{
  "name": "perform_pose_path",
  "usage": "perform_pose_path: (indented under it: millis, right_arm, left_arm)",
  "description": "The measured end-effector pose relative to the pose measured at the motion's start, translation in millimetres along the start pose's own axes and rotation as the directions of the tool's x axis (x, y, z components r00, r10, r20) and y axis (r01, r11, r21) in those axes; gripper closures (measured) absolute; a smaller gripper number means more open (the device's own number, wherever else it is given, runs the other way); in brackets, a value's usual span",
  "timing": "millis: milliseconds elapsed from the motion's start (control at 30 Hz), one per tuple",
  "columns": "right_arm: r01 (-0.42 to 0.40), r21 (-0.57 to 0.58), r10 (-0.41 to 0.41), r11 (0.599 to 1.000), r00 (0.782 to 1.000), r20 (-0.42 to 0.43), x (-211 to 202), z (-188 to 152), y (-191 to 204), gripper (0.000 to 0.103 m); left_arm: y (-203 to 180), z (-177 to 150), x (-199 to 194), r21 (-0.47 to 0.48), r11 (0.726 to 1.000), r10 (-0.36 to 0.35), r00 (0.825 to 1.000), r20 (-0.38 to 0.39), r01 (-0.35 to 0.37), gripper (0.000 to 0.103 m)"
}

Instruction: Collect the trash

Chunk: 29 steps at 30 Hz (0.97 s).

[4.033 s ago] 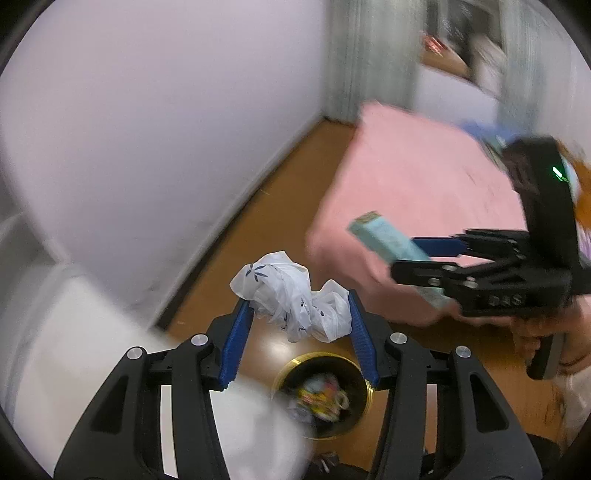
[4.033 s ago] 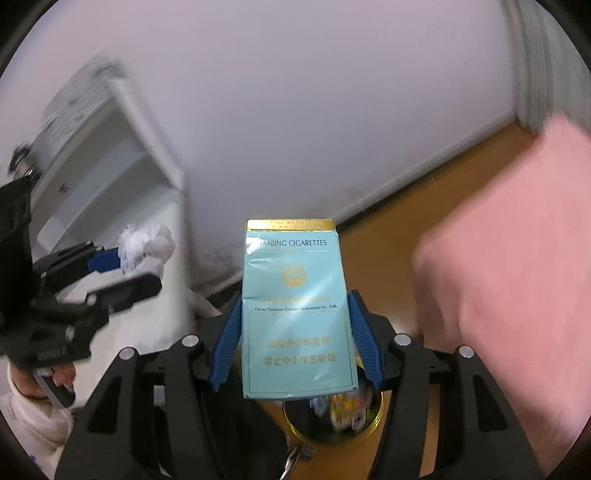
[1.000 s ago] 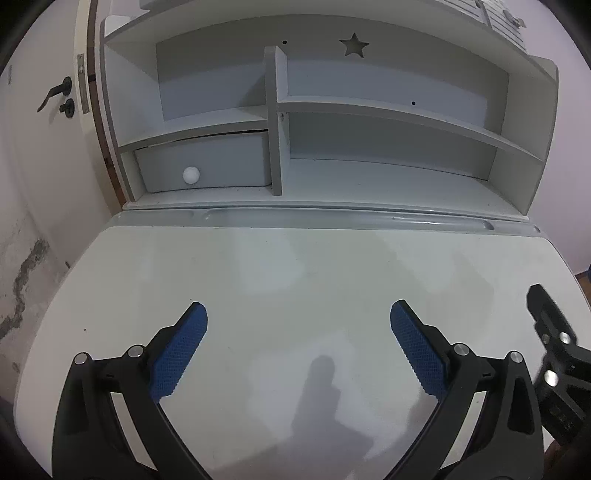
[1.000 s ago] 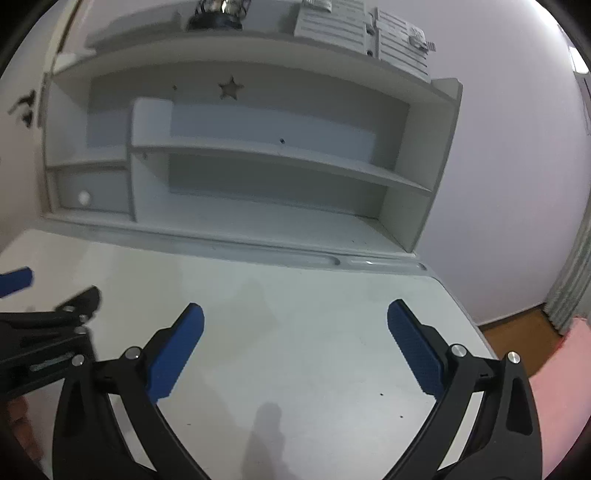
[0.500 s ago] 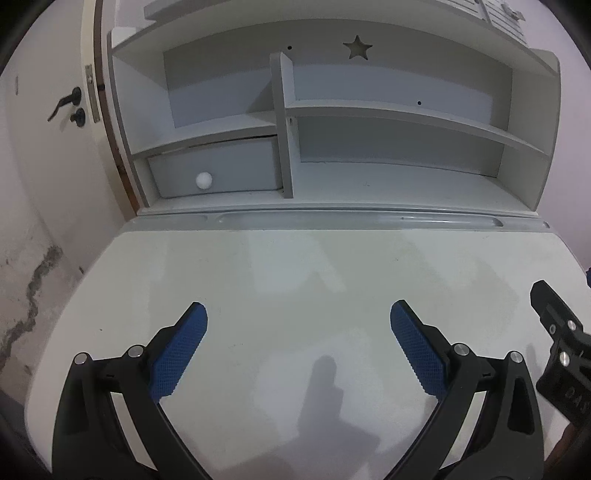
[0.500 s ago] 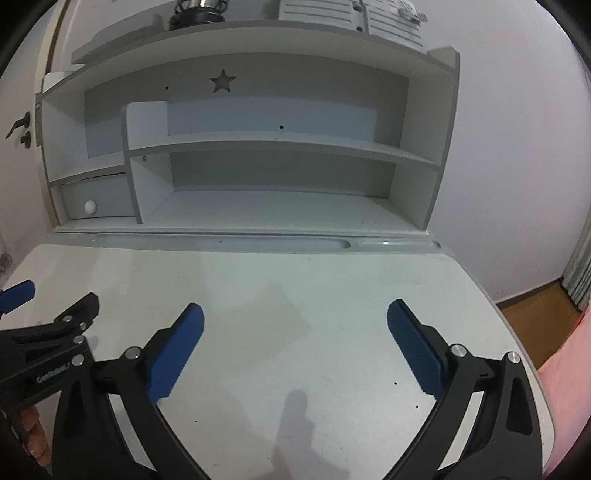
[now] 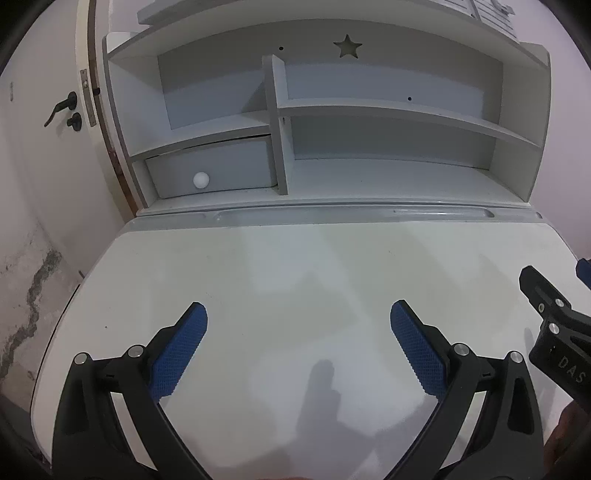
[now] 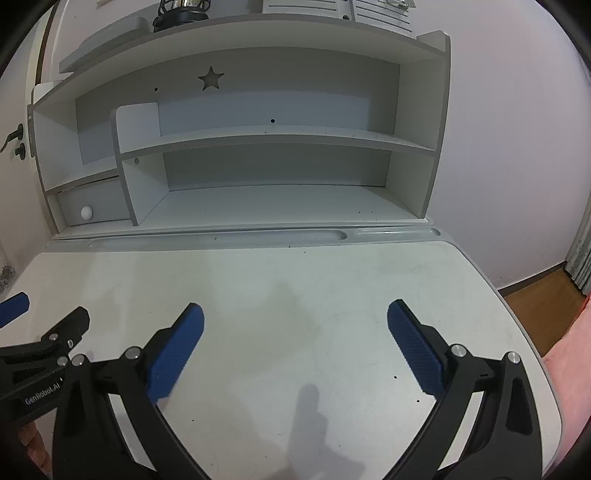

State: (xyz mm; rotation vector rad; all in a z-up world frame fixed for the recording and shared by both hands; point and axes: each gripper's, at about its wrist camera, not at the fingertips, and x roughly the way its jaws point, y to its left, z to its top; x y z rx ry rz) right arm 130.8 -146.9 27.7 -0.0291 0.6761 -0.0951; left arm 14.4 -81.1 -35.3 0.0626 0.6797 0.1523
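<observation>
Here, from the left wrist, the left gripper [image 7: 298, 343] hangs over the white surface [image 7: 295, 266], its two blue fingers [image 7: 179, 349] spread wide and holding nothing. One drawer [image 7: 210, 171] with one round knob [image 7: 201, 180] sits in the shelf unit [image 7: 369, 110]. From the right wrist, the right gripper [image 8: 295, 343] likewise has two fingers [image 8: 413, 350] apart, empty. One lantern [image 8: 183, 11] stands on top. No trash shows in either view.

white desk [image 7: 295, 280] with shelf hutch [image 7: 388, 110] at its back
</observation>
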Motion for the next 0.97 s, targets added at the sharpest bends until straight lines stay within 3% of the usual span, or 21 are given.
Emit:
perform_pose_path:
  millis: [600,867,967]
  right_arm:
    - [-0.002,0.004,0.002,1.000,1.000,-0.007,-0.6,0.4,-3.6,0.007]
    - [-0.012,0.055,0.022,0.998,0.981,-0.190,25.9,-5.2,-19.1,0.007]
    - [0.013,0.045,-0.003,0.999,0.973,-0.231,31.7,-7.7,-22.2,0.007]
  left_arm:
    - [-4.4,-3.6,-2.0,-0.003,0.996,-0.084,0.996,-0.033,0.084,0.007]
    - [-13.4,-8.7,30.1,0.040,0.995,-0.088,0.984,-0.158,0.095,0.007]
    - [-11.2,-10.4,44.6,0.006,0.992,-0.119,0.967,-0.227,0.123,0.007]
